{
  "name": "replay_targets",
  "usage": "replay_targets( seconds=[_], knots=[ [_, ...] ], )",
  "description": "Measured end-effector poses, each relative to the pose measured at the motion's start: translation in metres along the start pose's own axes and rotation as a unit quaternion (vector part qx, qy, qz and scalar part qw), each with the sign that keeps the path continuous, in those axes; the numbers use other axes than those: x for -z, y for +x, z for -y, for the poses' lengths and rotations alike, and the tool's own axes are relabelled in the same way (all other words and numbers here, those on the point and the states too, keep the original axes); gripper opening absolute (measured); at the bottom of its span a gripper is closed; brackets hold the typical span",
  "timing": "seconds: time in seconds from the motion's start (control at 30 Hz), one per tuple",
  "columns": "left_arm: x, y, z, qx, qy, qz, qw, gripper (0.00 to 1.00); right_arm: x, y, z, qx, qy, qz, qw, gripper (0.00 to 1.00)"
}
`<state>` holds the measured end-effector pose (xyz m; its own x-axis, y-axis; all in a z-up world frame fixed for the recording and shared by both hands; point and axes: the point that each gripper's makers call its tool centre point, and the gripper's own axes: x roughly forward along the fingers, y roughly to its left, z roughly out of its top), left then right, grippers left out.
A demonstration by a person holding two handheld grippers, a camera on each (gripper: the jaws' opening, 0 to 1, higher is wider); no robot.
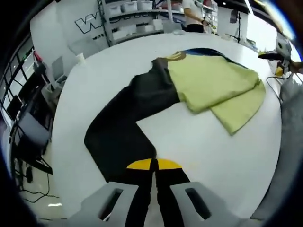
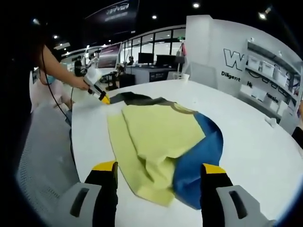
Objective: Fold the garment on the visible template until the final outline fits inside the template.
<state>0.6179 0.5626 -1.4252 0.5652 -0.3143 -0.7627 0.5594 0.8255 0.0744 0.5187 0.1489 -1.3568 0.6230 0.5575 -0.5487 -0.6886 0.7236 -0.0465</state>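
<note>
The garment (image 2: 156, 137) is lying out on the big white table (image 1: 199, 146), a yellow-green top with a dark sleeve (image 1: 128, 118) and a blue panel (image 2: 199, 161) on one side, already doubled over itself in loose layers with rumpled edges. I honestly can't pick out a template outline under it from where I'm looking, so no call on whether it fits yet. The left gripper (image 1: 154, 165) has its jaws pressed together right at the far end of that dark sleeve, which trails away from the yellow body; looks to me like it's pinching the cuff, since the fabric runs straight into the closed tips. The right gripper (image 2: 158, 172) is spread wide, sitting just short of the yellow hem nearest it, not touching any cloth as far as I can tell. This stuff is clearly light, floppy and soft, so it'll drape and drag rather than hold a shape, and I'd guess grabbing corners or the hem edge beats grabbing the middle. Plenty of bare table on every side of the garment for swinging the sleeve in, though the table rim is close behind the right gripper. Shelves (image 1: 132, 19) and desks sit well back from it.
</note>
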Motion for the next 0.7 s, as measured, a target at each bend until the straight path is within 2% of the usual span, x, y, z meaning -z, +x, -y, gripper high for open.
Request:
replay_targets(
  seconds=[0.23,0.4,0.7],
  knots=[
    [-0.025,-0.01,-0.021,-0.016,-0.056,0.031,0.9978,0.05,0.001,0.0,-0.004,-0.005,0.0,0.0,1.0,0.69],
    [-0.041,-0.017,-0.039,-0.029,-0.07,0.048,0.996,0.05,0.001,0.001,-0.006,-0.008,0.001,0.0,1.0,0.69],
    [-0.066,-0.033,-0.087,-0.061,-0.115,0.083,0.988,0.05,-0.001,0.002,-0.006,-0.008,-0.001,0.002,1.0,0.68]
  ],
)
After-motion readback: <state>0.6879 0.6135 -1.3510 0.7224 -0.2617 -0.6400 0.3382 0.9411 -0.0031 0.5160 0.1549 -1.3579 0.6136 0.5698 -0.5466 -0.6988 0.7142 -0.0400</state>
